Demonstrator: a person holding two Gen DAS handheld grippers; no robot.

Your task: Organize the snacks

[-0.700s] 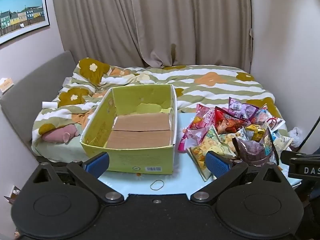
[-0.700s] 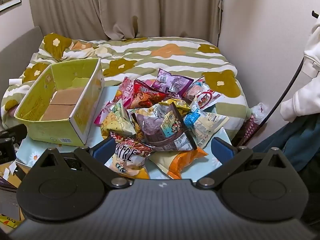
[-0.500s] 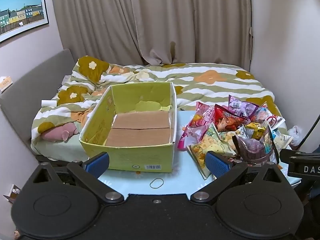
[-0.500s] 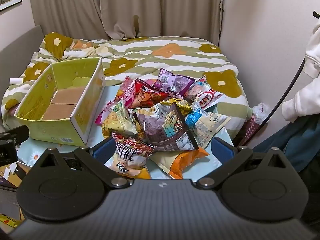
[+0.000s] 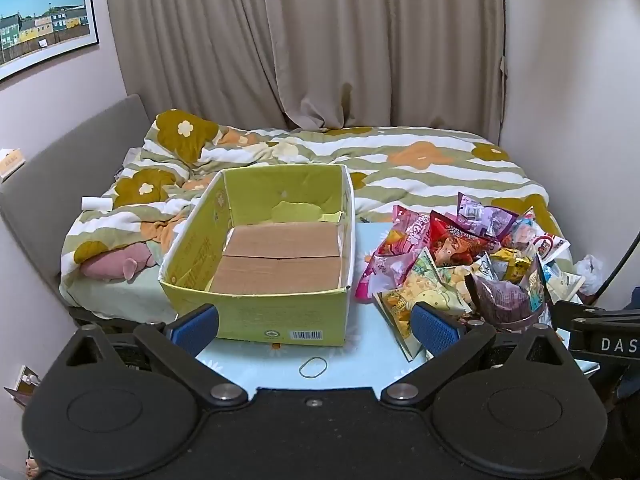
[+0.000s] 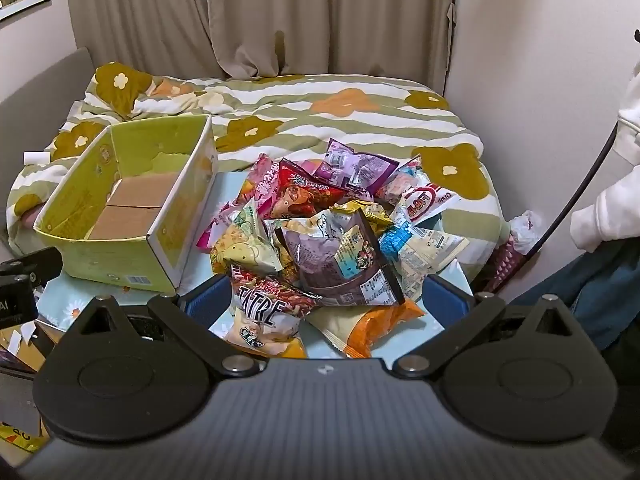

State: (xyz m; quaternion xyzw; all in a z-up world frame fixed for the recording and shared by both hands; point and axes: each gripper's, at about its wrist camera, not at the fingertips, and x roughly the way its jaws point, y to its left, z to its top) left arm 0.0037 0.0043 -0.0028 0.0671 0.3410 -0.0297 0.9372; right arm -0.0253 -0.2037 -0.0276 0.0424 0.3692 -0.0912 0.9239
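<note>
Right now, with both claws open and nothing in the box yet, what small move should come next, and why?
Probably ease the right claw forward and down onto the brown packet on top of the snack pile. The claw is open and faces that pile, the packet lies uppermost and near, and the green box stands empty just left of the pile, ready to take it.

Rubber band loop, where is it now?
Left wrist view: the thin rubber band loop lies on the light blue table, just before the green cardboard box.
</note>
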